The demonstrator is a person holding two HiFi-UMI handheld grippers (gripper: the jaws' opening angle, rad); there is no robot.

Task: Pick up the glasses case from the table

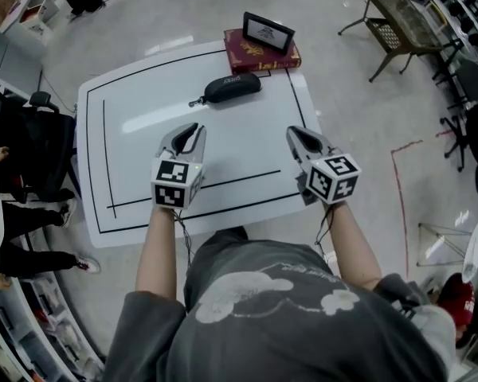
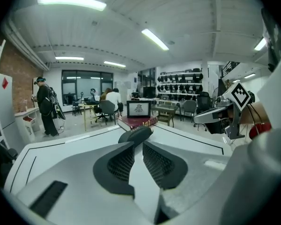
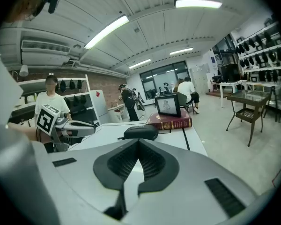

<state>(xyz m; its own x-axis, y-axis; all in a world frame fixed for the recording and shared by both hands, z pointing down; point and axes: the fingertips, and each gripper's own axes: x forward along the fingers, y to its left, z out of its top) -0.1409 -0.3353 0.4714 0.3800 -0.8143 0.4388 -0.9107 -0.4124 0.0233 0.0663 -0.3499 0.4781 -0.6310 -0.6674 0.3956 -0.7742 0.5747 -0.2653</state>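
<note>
Jaws of left gripper (image 2: 138, 145) barely apart, of right gripper (image 3: 138, 142) together; glasses case (image 1: 233, 87) ahead.

Closed black glasses case (image 1: 233, 87), flat near the white table's (image 1: 223, 150) far edge

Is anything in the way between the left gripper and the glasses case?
Nothing visible. Only bare table lies between the left gripper and the case; the book and frame sit beyond it.

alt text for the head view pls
A black oval glasses case lies untouched on a white black-lined table, beyond the person's grey left tool and right tool, both empty. Behind it, a dark red book bears a black-framed picture.
</note>
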